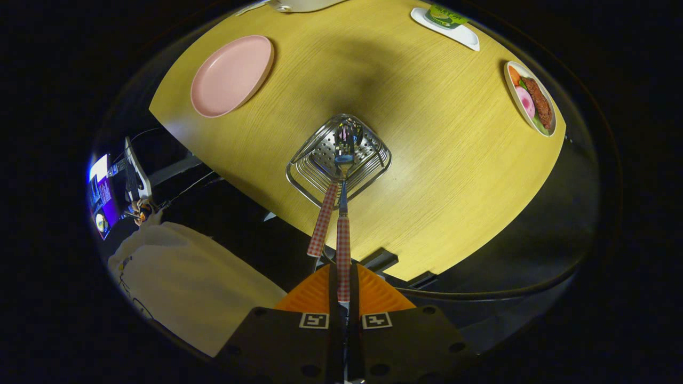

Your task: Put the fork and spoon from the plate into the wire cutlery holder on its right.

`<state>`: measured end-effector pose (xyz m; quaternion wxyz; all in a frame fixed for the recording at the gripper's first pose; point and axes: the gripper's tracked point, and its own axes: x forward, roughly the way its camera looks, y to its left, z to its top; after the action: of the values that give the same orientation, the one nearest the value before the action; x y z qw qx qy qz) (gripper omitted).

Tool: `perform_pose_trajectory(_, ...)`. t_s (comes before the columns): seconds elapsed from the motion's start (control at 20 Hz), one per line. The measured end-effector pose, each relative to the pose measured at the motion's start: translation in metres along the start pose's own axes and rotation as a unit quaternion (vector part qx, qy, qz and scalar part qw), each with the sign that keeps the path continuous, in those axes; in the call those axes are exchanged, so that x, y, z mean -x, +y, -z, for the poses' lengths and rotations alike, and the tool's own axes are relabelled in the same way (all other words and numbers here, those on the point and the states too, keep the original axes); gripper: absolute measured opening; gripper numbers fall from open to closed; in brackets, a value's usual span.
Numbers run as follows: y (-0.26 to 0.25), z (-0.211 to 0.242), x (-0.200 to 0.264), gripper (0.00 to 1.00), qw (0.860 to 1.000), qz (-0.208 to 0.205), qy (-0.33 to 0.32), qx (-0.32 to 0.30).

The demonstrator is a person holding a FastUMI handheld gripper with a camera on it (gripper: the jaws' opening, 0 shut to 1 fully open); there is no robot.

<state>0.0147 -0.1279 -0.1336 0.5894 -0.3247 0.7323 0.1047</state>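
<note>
Spoon (343,234) handle is pinched tight in the jaws, gripper (343,290) pointing straight down over the bench (437,176), bowl dipping into the wire cutlery holder (338,160) beside the fork (323,224); pink plate (231,75) sits well apart.

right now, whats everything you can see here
table: 1, yellow wood, under everything
wire cutlery holder: 1, silver, on the table ahead of the fingers
cutlery with red check handles: 2, one standing in the holder, one gripped, head down in the holder
pink plate: 1, beyond the holder
plate of food: 1, white, far side of the table
white tray with green packet: 1, far edge
hand-held gripper: 1, shut on a handle
</note>
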Motion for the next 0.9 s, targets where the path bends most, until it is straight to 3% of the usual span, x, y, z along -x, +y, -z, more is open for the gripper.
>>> perform_pose_trajectory(0.5, 0.008, -0.02, -0.002, 0.15, 0.999, -0.03, 0.006, -0.03)
perform_pose_trajectory(0.55, 0.009, -0.022, -0.002, 0.19, 0.999, -0.032, -0.001, -0.032)
perform_pose_trajectory(0.65, 0.007, -0.023, 0.001, 0.37, 0.999, -0.033, -0.017, -0.028)
perform_pose_trajectory(0.7, 0.008, -0.023, 0.003, 0.39, 0.999, -0.035, -0.027, -0.026)
perform_pose_trajectory(0.9, 0.017, -0.026, 0.02, 0.7, 0.994, -0.06, -0.086, -0.027)
